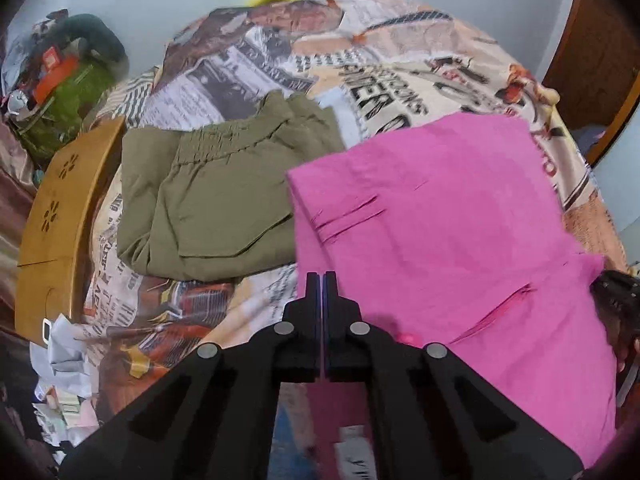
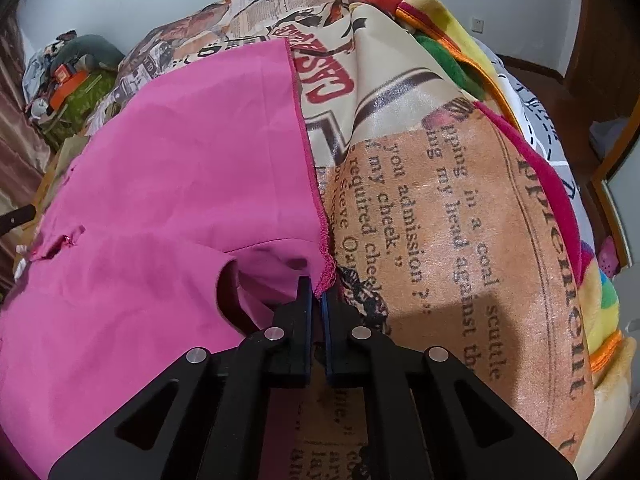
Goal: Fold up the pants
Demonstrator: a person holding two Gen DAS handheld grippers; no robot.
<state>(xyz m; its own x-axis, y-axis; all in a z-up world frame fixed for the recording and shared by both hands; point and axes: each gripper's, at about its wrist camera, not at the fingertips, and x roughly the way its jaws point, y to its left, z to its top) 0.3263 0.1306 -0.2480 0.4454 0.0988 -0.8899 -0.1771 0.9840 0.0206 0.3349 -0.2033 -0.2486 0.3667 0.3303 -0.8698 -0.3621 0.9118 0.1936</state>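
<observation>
Pink pants [image 1: 440, 220] lying spread on bed w/ newsprint sheet [image 1: 248, 60], just right of olive pants [image 1: 216, 200]. L gripper [image 1: 322, 280] is pinching near left edge of pink pants, jaws together on the fabric. R gripper [image 2: 316, 292] is gripping the stitched hem corner of pink pants [image 2: 180, 160], jaws nearly shut on it. Wood board [image 1: 56, 220] sitting at bed's left edge. Multicolor blanket [image 2: 560, 200] bunching to the right.

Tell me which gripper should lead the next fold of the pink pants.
Probably right. The right gripper is pinching the stitched hem corner of the pink pants, ready to lift. The left gripper is shut at their side edge, its hold less clear.
</observation>
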